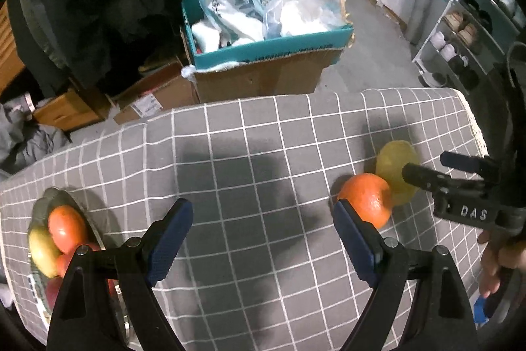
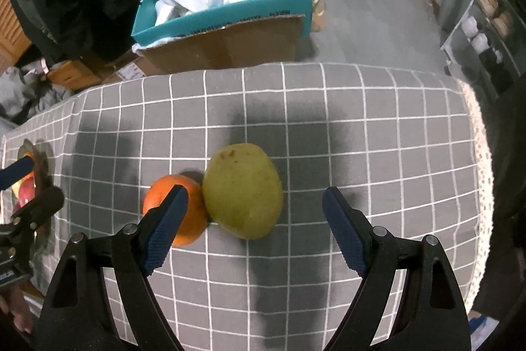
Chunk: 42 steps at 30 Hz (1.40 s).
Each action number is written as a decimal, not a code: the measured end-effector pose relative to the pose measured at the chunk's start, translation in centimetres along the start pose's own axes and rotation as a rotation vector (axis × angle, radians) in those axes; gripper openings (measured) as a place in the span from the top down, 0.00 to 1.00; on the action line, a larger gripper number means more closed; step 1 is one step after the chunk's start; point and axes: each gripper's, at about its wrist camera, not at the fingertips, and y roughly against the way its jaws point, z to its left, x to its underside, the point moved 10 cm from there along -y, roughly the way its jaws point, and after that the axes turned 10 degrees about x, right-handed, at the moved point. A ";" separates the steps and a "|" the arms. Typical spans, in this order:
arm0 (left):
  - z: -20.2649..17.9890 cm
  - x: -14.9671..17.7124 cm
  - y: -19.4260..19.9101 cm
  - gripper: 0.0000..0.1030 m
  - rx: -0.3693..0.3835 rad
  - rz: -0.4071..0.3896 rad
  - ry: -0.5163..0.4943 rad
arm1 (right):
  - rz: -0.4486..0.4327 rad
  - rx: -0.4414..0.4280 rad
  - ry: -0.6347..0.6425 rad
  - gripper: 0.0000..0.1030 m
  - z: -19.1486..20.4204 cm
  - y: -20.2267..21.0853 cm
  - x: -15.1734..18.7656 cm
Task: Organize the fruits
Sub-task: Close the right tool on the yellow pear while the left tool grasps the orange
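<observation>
Left wrist view: your left gripper (image 1: 263,227) has its jaws spread wide over the grey checked tablecloth (image 1: 250,134), with nothing between them. The orange (image 1: 366,199) sits just beyond the tip of the right-hand jaw and partly behind it; whether pad and peel touch cannot be determined. The yellow-green mango (image 1: 393,160) lies farther out, behind the orange and touching it. To the outside of the left-hand jaw, near the cloth's edge, stands the fruit plate (image 1: 49,196), holding a red-orange fruit (image 1: 65,229), a yellow fruit (image 1: 41,249) and further red pieces partly hidden by the jaw arm. Your right gripper (image 1: 424,166) enters from the right with its jaws apart, one finger overlapping the mango in this view.

Right wrist view: your right gripper (image 2: 254,208) also has its jaws spread. The mango (image 2: 243,189) lies on the tablecloth (image 2: 378,127) between the jaws, closer to the left-hand one and level with the fingertips, not gripped. The orange (image 2: 167,193) rests against the mango's left side, partly covered by the left-hand jaw tip. The plate (image 2: 28,148) appears at the far left edge, behind your left gripper (image 2: 33,183). Beyond the table's far edge stands a cardboard box (image 2: 227,38) with a teal tray of white bags on top.
</observation>
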 end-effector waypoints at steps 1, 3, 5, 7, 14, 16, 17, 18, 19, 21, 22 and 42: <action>0.1 0.0 -0.4 0.14 0.000 0.006 0.003 | 0.004 0.000 0.000 0.18 0.0 -0.3 0.0; 0.1 -0.1 -1.1 0.14 -0.002 0.014 0.002 | 0.012 -0.003 0.001 0.18 0.1 -0.7 0.0; 0.1 0.0 -1.6 0.14 0.000 0.022 0.004 | 0.022 -0.007 0.000 0.18 0.2 -1.2 0.2; 0.1 0.0 -2.0 0.14 0.012 0.027 0.016 | 0.033 -0.011 0.000 0.18 0.3 -1.8 0.4; -0.7 -0.2 -2.8 0.14 0.044 0.034 0.020 | 0.053 -0.058 -0.039 0.25 0.2 -2.9 0.6; -1.0 -0.3 -2.9 0.14 0.049 0.035 0.015 | 0.060 -0.090 -0.046 0.34 0.6 -2.9 0.6; -1.1 -0.3 -3.0 0.14 0.051 0.037 0.013 | 0.058 -0.109 -0.043 0.38 0.9 -2.8 0.6; -1.3 -0.3 -3.0 0.14 0.053 0.038 0.011 | 0.049 -0.098 -0.030 0.38 1.0 -2.7 0.6; -1.4 -0.3 -3.1 0.14 0.054 0.038 0.010 | 0.041 -0.080 -0.015 0.38 1.2 -2.6 0.6; -1.8 -0.3 -3.1 0.14 0.058 0.038 0.005 | 0.022 -0.030 0.028 0.38 1.4 -2.4 0.6; -2.0 -0.3 -3.1 0.14 0.061 0.038 0.003 | 0.016 -0.014 0.039 0.38 1.3 -2.3 0.7; -9.2 1.0 -6.3 0.14 0.149 0.106 -0.064 | 0.013 0.021 -0.100 0.38 -6.9 -1.9 3.7</action>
